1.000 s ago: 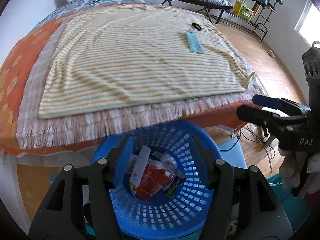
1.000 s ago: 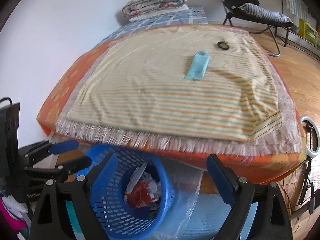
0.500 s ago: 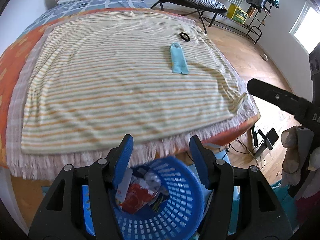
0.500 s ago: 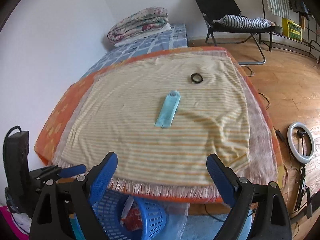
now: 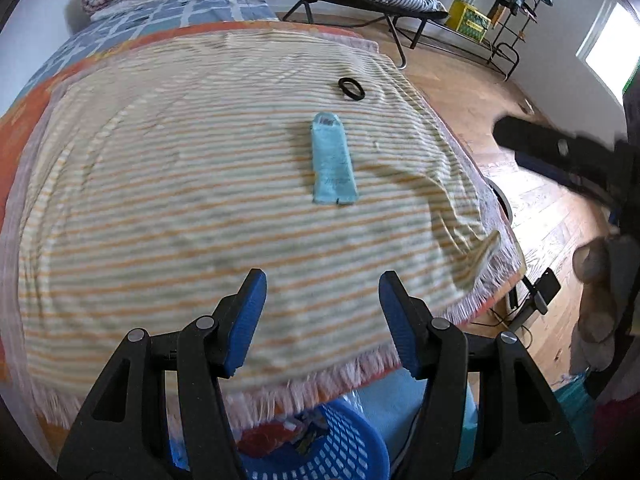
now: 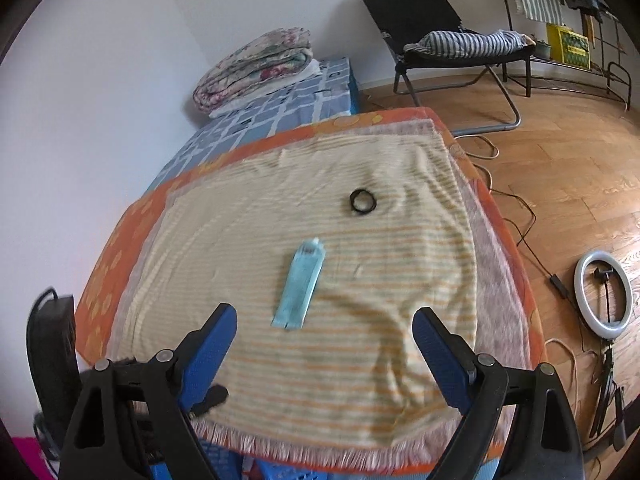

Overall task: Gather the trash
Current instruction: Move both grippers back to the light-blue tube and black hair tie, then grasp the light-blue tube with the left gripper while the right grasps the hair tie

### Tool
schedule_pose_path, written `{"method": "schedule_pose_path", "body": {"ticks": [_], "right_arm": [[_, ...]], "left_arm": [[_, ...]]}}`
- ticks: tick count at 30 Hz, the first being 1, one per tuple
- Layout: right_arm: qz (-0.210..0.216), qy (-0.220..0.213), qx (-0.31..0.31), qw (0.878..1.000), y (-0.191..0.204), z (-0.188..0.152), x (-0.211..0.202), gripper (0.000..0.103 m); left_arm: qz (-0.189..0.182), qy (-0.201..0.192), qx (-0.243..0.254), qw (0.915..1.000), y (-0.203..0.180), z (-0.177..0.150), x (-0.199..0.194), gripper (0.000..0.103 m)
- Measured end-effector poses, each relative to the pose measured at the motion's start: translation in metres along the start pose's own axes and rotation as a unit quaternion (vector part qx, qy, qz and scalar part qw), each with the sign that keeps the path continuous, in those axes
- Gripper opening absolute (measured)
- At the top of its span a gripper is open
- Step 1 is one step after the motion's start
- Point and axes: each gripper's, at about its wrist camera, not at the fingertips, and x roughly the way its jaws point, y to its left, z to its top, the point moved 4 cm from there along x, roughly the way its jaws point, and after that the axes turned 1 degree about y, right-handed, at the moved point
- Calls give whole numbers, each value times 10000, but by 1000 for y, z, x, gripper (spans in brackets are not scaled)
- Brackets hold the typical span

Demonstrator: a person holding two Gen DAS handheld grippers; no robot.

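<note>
A flat light-blue wrapper (image 5: 333, 162) (image 6: 301, 285) lies on the striped blanket (image 5: 168, 184) (image 6: 360, 360) of the bed, with a black ring (image 5: 351, 89) (image 6: 363, 201) a little beyond it. My left gripper (image 5: 322, 312) hovers open over the blanket's near edge, nothing between its blue pads. My right gripper (image 6: 324, 340) is open wide and empty, just short of the wrapper. The blue basket (image 5: 340, 444) holding trash shows below the bed's fringe. The right gripper (image 5: 560, 152) also juts in at the right of the left wrist view.
A folded quilt (image 6: 256, 68) lies at the bed's far end. A black folding chair (image 6: 448, 36) and a clothes rack (image 5: 500, 4) stand on the wooden floor beyond. A ring light (image 6: 604, 288) and cables lie on the floor right of the bed.
Both grippers have moved up and forward from above the blue basket to over the bed. The wrapper is now nearer and the basket has dropped to the bottom edge.
</note>
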Motion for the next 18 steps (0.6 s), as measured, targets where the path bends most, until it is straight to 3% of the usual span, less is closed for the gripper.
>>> {"method": "schedule_pose_path", "body": {"ticks": [14,16,18], "right_arm": [[147,190,419,9988,-31,67,66,80],[181,271,527,9981,-36,72,79,71],[253,366,674,9967,-40,75,90,69]], "left_arm": [[-20,100,-132,9999,-4,62,62,60],[-38,147,-188,9997,-2,66,70,60],[-39,188,-192,9996,-2,70,79,60]]}}
